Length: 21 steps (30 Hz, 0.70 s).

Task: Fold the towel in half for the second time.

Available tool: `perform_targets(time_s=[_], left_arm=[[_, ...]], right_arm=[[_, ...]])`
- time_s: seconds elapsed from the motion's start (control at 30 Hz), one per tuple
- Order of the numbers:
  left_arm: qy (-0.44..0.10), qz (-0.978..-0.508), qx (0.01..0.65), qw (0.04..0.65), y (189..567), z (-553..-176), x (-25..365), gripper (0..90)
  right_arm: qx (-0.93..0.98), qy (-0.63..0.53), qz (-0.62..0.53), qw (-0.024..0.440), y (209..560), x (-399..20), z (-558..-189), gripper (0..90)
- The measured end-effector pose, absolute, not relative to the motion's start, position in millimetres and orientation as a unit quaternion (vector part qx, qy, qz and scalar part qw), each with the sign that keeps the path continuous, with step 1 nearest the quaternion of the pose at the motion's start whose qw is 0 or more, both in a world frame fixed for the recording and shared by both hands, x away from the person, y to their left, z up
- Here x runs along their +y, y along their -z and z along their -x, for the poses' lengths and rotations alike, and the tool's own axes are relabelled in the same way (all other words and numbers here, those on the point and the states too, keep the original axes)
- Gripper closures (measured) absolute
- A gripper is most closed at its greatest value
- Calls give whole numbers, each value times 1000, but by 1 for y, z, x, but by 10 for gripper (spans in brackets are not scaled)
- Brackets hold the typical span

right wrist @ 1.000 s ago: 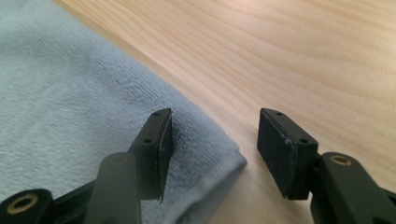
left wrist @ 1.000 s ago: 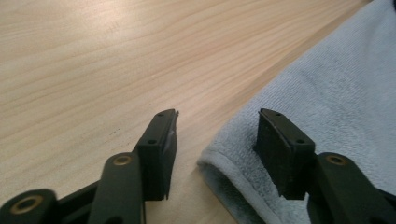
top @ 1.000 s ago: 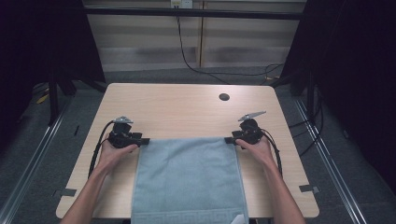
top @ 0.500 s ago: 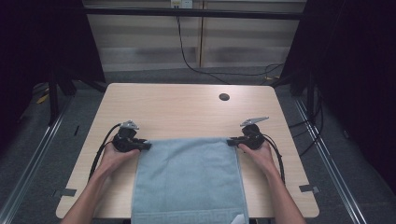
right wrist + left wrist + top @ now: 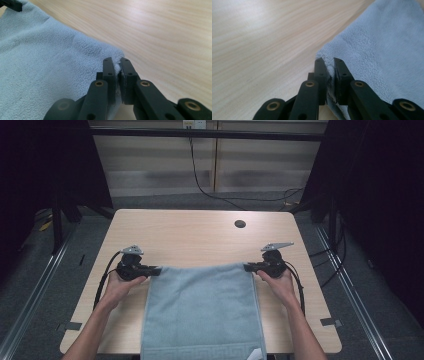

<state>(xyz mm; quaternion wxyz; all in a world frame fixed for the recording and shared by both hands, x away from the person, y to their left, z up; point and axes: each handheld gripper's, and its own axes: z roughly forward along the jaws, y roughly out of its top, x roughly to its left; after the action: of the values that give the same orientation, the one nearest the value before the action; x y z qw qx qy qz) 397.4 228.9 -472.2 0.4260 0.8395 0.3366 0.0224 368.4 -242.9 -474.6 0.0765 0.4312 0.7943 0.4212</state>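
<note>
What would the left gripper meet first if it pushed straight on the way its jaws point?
The left gripper is shut on a far corner of the blue towel, so it would push into more towel; beyond that, probably the right gripper.

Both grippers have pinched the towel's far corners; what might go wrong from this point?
1. The left gripper and the right gripper, jaws just closed, each pinch only a thin corner of the blue towel, so a corner may slip out when lifted.
2. The towel's near end hangs over the table edge and may drag it down.
</note>
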Motion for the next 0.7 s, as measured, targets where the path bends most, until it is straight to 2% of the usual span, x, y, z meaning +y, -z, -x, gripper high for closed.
perform_targets(time_s=[0.33,0.7], left_arm=[[-47,-827,338,447,436,-413,230,831],[-109,-810,326,476,374,-435,221,832]], right_arm=[[784,-447,-419,102,432,-243,-384,850],[760,-472,-420,152,382,-254,-400,856]])
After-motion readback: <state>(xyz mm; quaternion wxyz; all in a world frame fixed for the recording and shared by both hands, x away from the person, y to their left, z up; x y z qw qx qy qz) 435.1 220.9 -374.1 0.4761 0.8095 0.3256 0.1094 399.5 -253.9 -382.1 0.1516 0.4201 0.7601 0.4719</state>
